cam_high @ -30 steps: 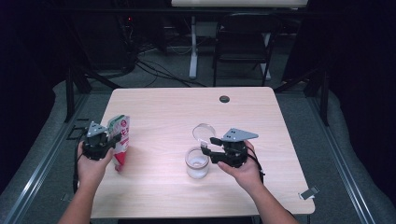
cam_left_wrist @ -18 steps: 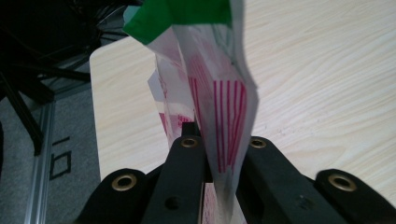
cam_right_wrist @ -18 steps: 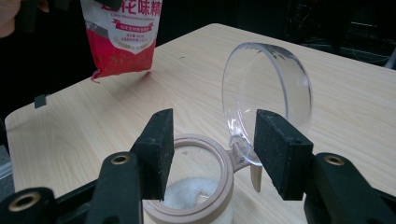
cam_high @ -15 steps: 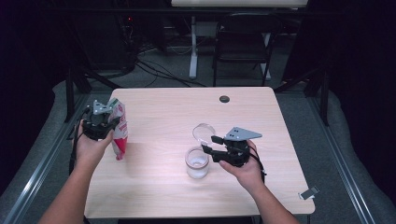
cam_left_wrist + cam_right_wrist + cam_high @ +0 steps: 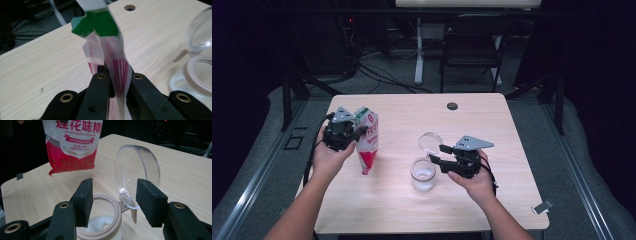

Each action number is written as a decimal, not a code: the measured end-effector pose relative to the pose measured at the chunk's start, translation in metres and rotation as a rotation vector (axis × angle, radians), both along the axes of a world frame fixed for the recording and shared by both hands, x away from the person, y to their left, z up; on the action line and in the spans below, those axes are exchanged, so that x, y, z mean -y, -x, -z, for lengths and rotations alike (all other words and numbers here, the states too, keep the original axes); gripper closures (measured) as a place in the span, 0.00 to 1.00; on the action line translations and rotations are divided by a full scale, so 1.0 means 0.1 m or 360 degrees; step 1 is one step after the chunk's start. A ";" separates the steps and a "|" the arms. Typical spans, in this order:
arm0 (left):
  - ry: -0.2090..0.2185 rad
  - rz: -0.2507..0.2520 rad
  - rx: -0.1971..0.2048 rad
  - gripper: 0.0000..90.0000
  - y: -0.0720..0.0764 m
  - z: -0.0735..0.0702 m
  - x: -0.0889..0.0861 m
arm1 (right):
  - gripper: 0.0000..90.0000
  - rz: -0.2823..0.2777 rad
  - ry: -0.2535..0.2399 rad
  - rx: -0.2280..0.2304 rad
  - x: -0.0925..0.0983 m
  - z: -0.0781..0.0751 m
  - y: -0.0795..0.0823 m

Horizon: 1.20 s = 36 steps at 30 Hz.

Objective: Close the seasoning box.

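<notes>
The left gripper [image 5: 357, 134] is clamped on the upper edge of a red-and-white seasoning bag [image 5: 367, 143], which hangs from the pinch, its bottom corner apparently just off the table [image 5: 512, 150], at the left side; a grip that high likely leaves the body free to tip for pouring; in the left gripper view the jaws pinch the thin film flat. To the right, the right gripper [image 5: 434, 154] stands with jaws apart just beside a clear jar [image 5: 422, 175], pads [image 5: 83, 200] not pressing it, probably ready to steady it; the jar's hinged lid [image 5: 430, 141] is swung open on the far side, and white powder lies inside.
</notes>
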State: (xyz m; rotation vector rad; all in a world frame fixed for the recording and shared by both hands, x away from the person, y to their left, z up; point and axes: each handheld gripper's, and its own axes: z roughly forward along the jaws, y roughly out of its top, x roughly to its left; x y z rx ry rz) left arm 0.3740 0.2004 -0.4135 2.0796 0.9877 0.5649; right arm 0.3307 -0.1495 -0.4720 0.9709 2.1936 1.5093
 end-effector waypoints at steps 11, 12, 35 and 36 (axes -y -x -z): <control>0.0075 0.0211 -0.0003 1.00 0.22 0.20 0.26 | 0.53 0.0001 0.0003 0.0003 0.01 0.00 0.00; 0.0086 0.0233 0.0000 1.00 0.25 0.24 0.26 | 0.53 0.0001 0.0009 0.0006 0.00 0.00 0.00; 0.0432 0.0421 -0.0068 0.99 0.53 0.86 0.23 | 0.59 -0.0358 0.0130 0.0049 -0.49 -0.25 -0.04; 0.0425 0.0419 -0.0068 0.99 0.54 0.86 0.23 | 0.58 -0.0351 0.0131 0.0036 -0.52 -0.23 -0.07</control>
